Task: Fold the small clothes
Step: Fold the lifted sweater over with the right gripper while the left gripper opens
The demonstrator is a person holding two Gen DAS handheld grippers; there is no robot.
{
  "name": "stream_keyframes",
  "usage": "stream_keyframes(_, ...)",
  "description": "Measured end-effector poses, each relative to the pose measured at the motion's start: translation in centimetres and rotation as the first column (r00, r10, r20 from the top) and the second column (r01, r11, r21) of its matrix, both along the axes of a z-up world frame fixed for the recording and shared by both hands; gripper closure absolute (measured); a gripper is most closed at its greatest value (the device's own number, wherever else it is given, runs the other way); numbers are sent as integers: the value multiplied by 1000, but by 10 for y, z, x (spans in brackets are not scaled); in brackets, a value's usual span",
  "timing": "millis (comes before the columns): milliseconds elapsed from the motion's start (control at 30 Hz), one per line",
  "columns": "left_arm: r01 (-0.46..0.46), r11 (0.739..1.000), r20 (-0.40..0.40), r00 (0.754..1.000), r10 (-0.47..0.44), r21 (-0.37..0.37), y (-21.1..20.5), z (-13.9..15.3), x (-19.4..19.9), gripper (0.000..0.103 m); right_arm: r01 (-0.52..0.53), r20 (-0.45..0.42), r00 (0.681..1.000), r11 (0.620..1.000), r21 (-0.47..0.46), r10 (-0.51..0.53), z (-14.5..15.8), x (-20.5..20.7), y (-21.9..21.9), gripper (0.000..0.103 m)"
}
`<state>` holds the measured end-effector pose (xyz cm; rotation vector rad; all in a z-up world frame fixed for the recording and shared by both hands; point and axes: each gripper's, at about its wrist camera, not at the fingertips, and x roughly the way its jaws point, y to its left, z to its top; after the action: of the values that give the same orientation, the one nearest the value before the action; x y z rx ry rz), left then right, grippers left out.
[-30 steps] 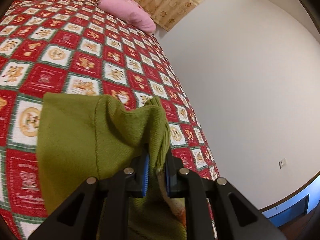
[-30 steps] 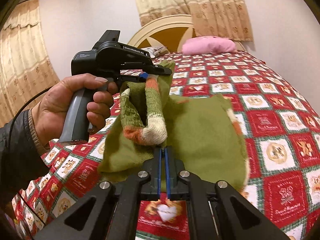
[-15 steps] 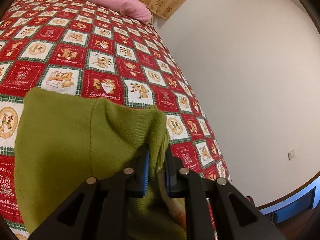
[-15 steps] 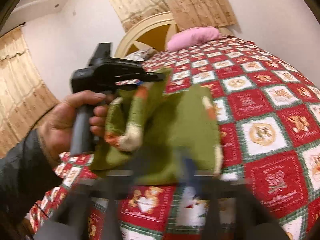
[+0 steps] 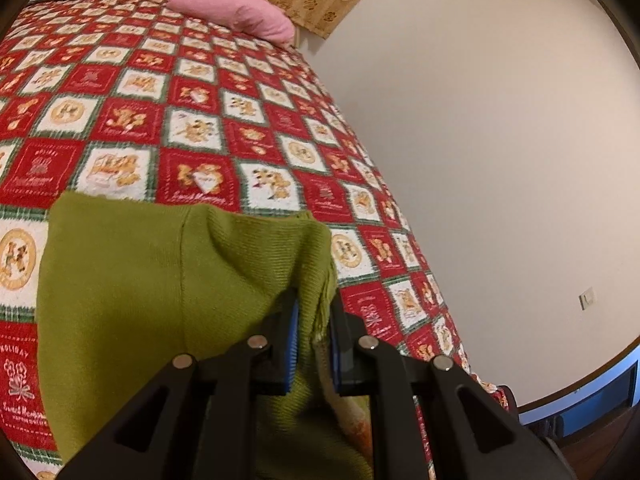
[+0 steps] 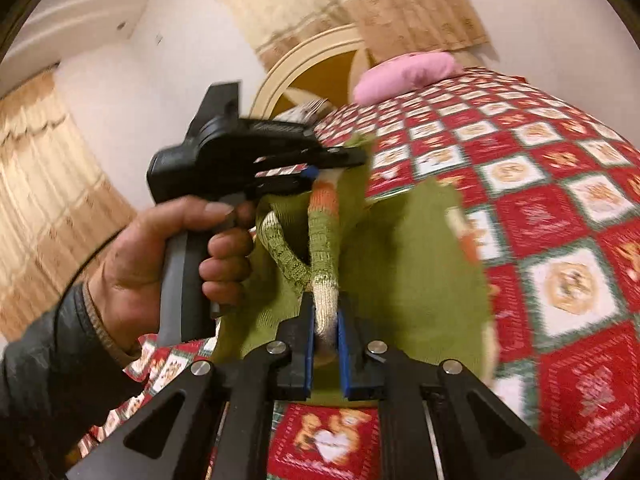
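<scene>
A small green knit sweater lies partly on the red patchwork quilt. My left gripper is shut on a lifted corner of its green fabric. In the right wrist view my right gripper is shut on the sweater's striped sleeve cuff, cream, green and orange. The sweater's body hangs between both grippers above the quilt. The left gripper, held in a hand, pinches the sweater higher up at the left.
A pink pillow lies at the head of the bed, also in the right wrist view, by a cream headboard. A white wall runs along the bed's right edge. Curtains hang at left.
The left gripper has lowered and pulled the green corner flatter over the quilt. The right gripper has risen and now grips the striped cuff; both views are motion-blurred.
</scene>
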<state>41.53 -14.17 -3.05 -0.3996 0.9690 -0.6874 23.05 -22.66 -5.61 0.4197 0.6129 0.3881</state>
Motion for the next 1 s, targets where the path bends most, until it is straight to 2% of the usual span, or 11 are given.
stream_keyframes(133,35,999,25,999,-35,10,-21,0,-1,90,60,-56,997,997,49,-58,-15,-4,-29,94)
stream_keyframes(333,57,997,19,998,-58,54,-57,-21,-1,90,167,-161,976,977,135,-144,-47,-2,-68,94)
stream_keyframes(467,57,995,49,997,-61,78,-63,-14,-10,83,201,-170,969,971,133,-177,-48,-2,-72,93)
stream_keyframes(533,53,995,103,993,-62,83,-54,1,-22,77,225,-174,964,965,135,-200,-49,-4,-75,87)
stream_keyframes(567,49,994,132,989,-62,99,-48,9,-28,63,241,-176,961,960,143,-215,-48,-7,-79,71)
stream_keyframes(600,32,993,179,983,-52,112,-36,20,-40,47,261,-171,957,953,151,-235,-46,-10,-82,48)
stream_keyframes(667,8,989,250,967,-45,146,-16,30,-60,30,312,-115,948,936,162,-296,-34,-24,-90,42)
stream_keyframes(733,-11,982,289,956,-45,189,2,31,-79,30,324,-54,946,939,114,-320,-17,-28,-90,42)
stream_keyframes(900,-53,967,309,951,-27,249,39,6,-115,30,158,-44,987,987,43,-156,13,15,-66,43)
stream_keyframes(967,-63,957,305,952,-27,282,42,-9,-123,30,105,-97,990,994,29,-102,13,47,-58,44)
stream_keyframes(1000,-58,954,285,958,-30,295,41,-18,-125,30,80,-150,986,997,15,-77,8,66,-54,50)
